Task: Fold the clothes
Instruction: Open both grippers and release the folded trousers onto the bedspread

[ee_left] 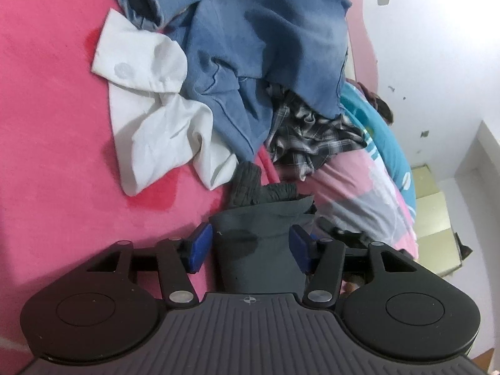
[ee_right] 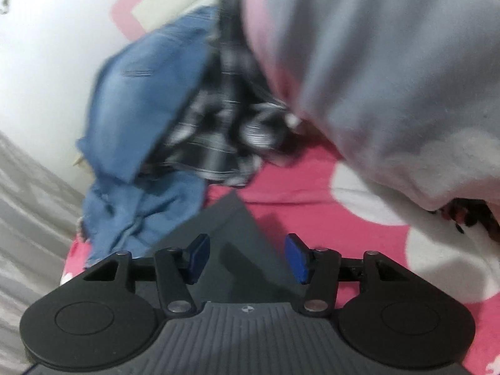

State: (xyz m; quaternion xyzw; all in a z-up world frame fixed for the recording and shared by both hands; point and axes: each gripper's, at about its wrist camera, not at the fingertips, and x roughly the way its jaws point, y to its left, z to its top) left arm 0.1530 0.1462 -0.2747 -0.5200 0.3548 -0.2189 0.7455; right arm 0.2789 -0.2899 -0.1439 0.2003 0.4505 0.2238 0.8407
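Both claws stand spread: the left gripper (ee_left: 251,251) straddles a grey garment (ee_left: 259,243) without pinching it, and the right gripper (ee_right: 247,257) hangs over its corner. At twelve o'clock lies the pile: jeans (ee_left: 256,50), plaid shirt (ee_left: 309,131); white shirt (ee_left: 156,106) at eleven, on a pink blanket (ee_left: 47,125).

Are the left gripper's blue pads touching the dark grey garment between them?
Apart. The left wrist view shows the left gripper open, a strip of pink bedding between each pad and the dark grey garment.

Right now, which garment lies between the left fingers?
The dark grey garment, between the open fingers; white, blue and plaid pieces lie farther off.
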